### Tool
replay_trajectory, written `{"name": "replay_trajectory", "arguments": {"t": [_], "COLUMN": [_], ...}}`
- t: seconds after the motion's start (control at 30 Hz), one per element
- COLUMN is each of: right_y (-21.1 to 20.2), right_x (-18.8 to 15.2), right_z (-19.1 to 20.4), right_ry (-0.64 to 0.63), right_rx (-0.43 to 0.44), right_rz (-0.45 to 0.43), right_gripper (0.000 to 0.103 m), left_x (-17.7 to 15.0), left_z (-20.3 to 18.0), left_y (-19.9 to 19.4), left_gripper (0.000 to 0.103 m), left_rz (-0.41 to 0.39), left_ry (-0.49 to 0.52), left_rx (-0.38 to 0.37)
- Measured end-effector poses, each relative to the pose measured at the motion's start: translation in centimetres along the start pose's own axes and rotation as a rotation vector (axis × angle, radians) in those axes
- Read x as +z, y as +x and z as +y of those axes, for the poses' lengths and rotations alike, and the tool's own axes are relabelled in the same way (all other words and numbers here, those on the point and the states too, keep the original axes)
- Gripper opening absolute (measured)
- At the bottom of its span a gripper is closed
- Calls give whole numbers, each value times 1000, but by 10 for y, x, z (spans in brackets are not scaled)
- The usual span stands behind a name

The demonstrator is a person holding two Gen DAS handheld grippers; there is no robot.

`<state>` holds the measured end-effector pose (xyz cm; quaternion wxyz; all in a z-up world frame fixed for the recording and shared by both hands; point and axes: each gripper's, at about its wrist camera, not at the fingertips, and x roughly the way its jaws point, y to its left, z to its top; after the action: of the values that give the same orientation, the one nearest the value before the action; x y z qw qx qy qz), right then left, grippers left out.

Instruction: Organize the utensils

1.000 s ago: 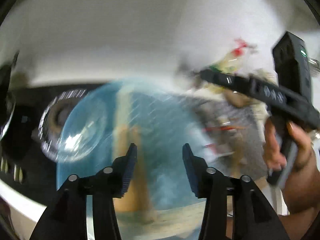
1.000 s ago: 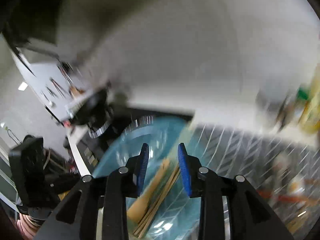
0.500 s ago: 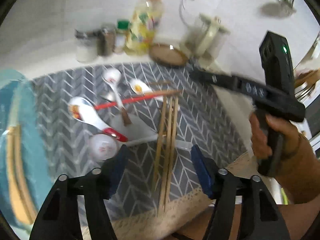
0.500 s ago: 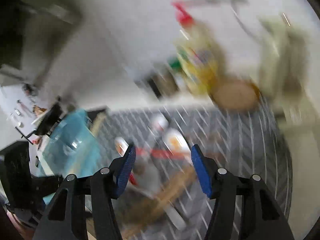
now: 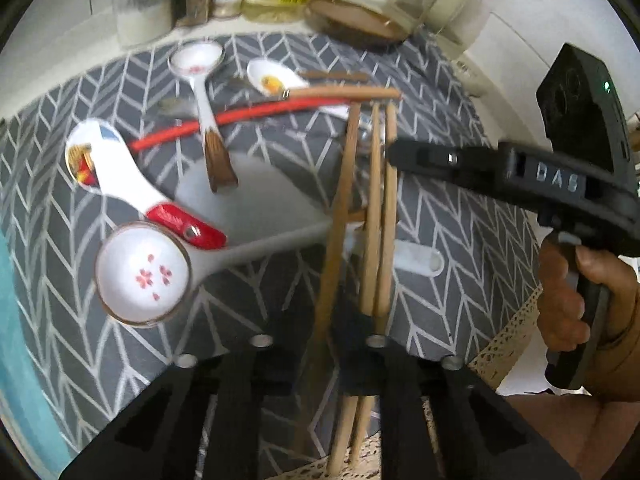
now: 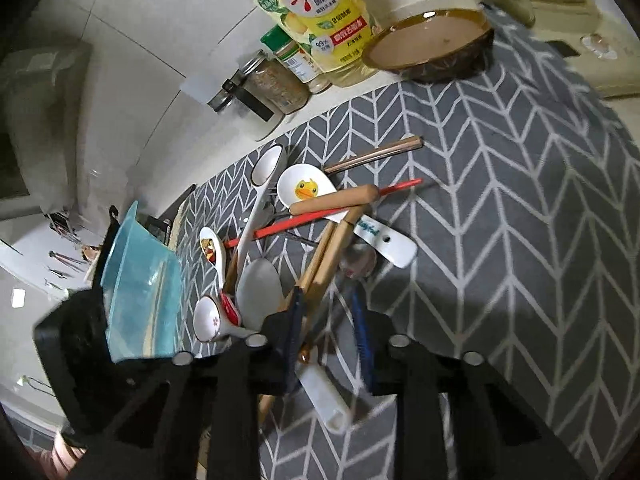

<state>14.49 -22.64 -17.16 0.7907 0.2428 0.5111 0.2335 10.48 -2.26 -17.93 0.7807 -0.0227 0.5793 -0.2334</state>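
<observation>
**Both tools down on the chopstick bundle, end to end**

Your left tool (image 5: pixel 320 344) has just been closing, and its jaws now pinch the near ends of the wooden chopsticks (image 5: pixel 374 216), low in the left wrist frame. From there the sticks run straight up the middle of the picture, long axis in line with the tool, crossing over the white cherry-blossom spoon (image 5: pixel 144 276) and its handle.

Your right tool (image 6: pixel 326 332) has been closing too; its blue pads sit close about the same bundle, with a white handle (image 6: pixel 324 400) lying under them, but blur hides whether they bite yet. In the right wrist frame the sticks slant up toward the duck spoon (image 6: pixel 306 190).

The left tool has the surer hold, I'd say. The teal tray (image 6: pixel 140 280) waits at the left edge, beside the pile on the grey herringbone mat (image 6: pixel 500 200).
</observation>
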Motion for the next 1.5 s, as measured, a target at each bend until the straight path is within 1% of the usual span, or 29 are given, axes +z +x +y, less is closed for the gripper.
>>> {"name": "replay_trajectory", "arguments": {"t": [0.03,0.1,0.13,0.17,0.27,0.3,0.33,0.43,0.5,0.57,0.6,0.67,0.7,0.73,0.77,0.8,0.93,1.03,1.1,1.13,1.17,1.2,1.23,1.27,1.3,1.33,1.4,1.47,1.5], "right_y": [5,10,9,8,-3,-9,-14,-21,-19,-13,-11,-8,-5,-3,-1,1,1,-3,0,3,4,4,3,4,6,7,8,12,16], "right_x": [0,0,0,0,0,0,0,2,0,-3,-5,-9,-9,-10,-10,-10,-7,-5,-4,-5,-6,-8,-9,-9,-9,-9,-9,-9,-11], "right_z": [-1,-4,-3,-2,1,0,0,-2,-8,-14,-15,-11,-8,-5,-3,-3,0,1,1,0,-1,0,0,1,-1,-3,-3,3,6], "right_ry": [3,22,30,30,46,60,69,73,99,161,180,164,144,133,129,130,121,124,120,131,138,138,125,114,108,111,94,42,28], "right_rx": [0,32,47,53,85,97,101,71,50,73,111,98,83,79,78,82,77,96,80,80,81,72,42,5,-20,-7,-16,-40,-32], "right_rz": [11,20,14,9,-17,-33,-51,-63,-45,12,25,26,29,35,38,36,32,12,19,26,25,-2,-30,-39,-26,-23,-18,-7,4], "right_gripper": [18,13,6,3,2,2,2,2,2,3,3,4,4,4,4,4,4,4,11,31,53,56,56,55,55,52,50,42,37], "left_x": [-1,0,-1,-2,-5,-7,-8,-11,-11,-14,-14,-14,-13,-11,-9,-6,2,5,5,6,6,7,7,7,8,9,10,11,11], "left_z": [1,5,6,6,4,3,2,4,8,14,14,13,14,14,14,14,17,19,21,21,20,19,19,19,21,23,24,21,18], "left_y": [0,0,-2,-5,-19,-28,-33,-47,-43,-34,-31,-26,-25,-25,-24,-24,-20,-17,-10,-9,-9,-8,-8,-7,-7,-7,-5,-4,-4], "left_gripper": [11,11,11,11,9,8,8,7,8,10,10,10,15,23,27,30,30,30,29,29,29,29,29,28,19,13,13,13,13], "left_rz": [0,1,2,-2,-29,-47,-57,-69,-62,-24,-19,-18,-21,-24,-31,-41,-31,-21,-7,-13,-11,-13,-15,-15,-11,-1,4,-1,-3], "left_ry": [-8,-39,-49,-55,-63,-66,-68,-79,-76,-81,-84,-76,-73,-70,-69,-66,-58,-58,-73,-74,-69,-63,-60,-62,-71,-80,-91,-77,-68], "left_rx": [-7,-29,-36,-40,-60,-76,-76,-95,-79,-56,-46,-19,-12,-8,4,12,30,30,27,27,29,32,33,35,32,22,14,26,32]}}
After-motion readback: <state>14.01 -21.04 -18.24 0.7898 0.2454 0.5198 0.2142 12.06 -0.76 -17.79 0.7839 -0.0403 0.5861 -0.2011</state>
